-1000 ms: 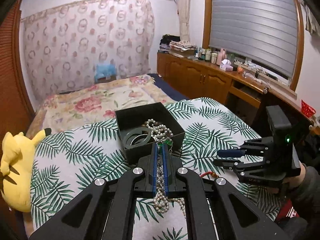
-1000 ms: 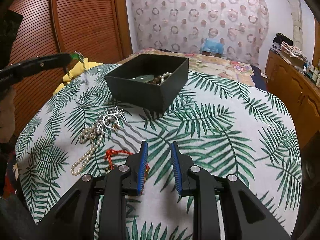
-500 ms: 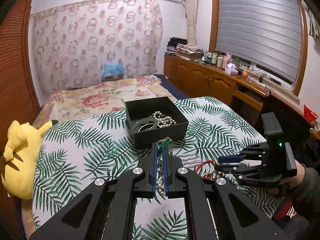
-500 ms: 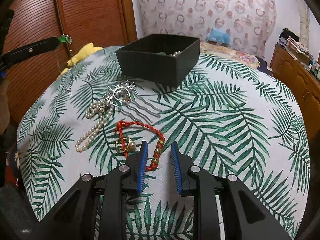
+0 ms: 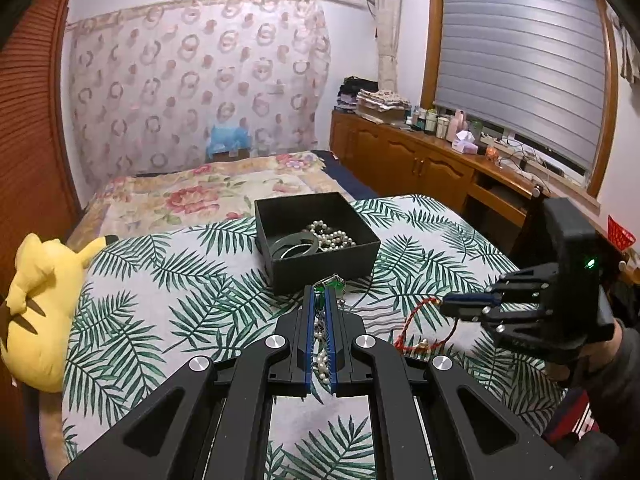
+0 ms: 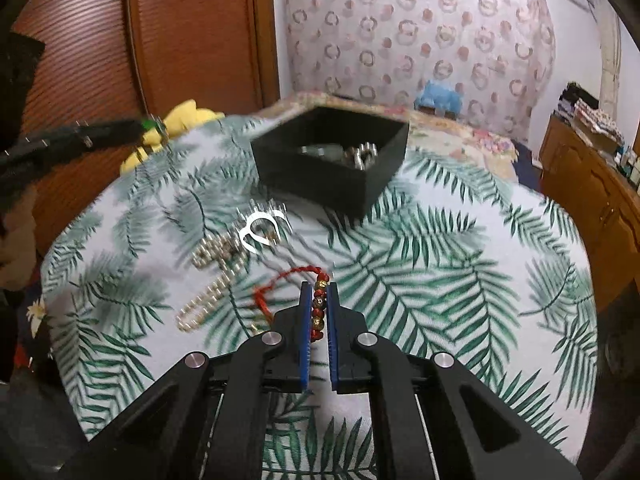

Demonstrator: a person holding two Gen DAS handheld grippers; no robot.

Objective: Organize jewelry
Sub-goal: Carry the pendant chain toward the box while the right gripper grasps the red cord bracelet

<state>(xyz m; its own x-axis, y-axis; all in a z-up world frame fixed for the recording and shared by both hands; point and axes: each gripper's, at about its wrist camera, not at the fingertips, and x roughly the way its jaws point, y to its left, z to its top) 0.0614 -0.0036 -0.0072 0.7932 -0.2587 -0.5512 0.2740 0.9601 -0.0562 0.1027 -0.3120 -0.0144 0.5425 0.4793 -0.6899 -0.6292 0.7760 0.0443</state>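
The right gripper (image 6: 319, 312) is clamped on the red braided beaded bracelet (image 6: 320, 300); the bracelet should be lifted clear, then released over the black square box (image 6: 332, 160) at twelve o'clock.

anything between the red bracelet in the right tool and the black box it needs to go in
Nothing visible blocks it. The right tool holds the red bracelet; only bare leaf-print cloth lies between it and the open black box. The silver hairpin lies off left.
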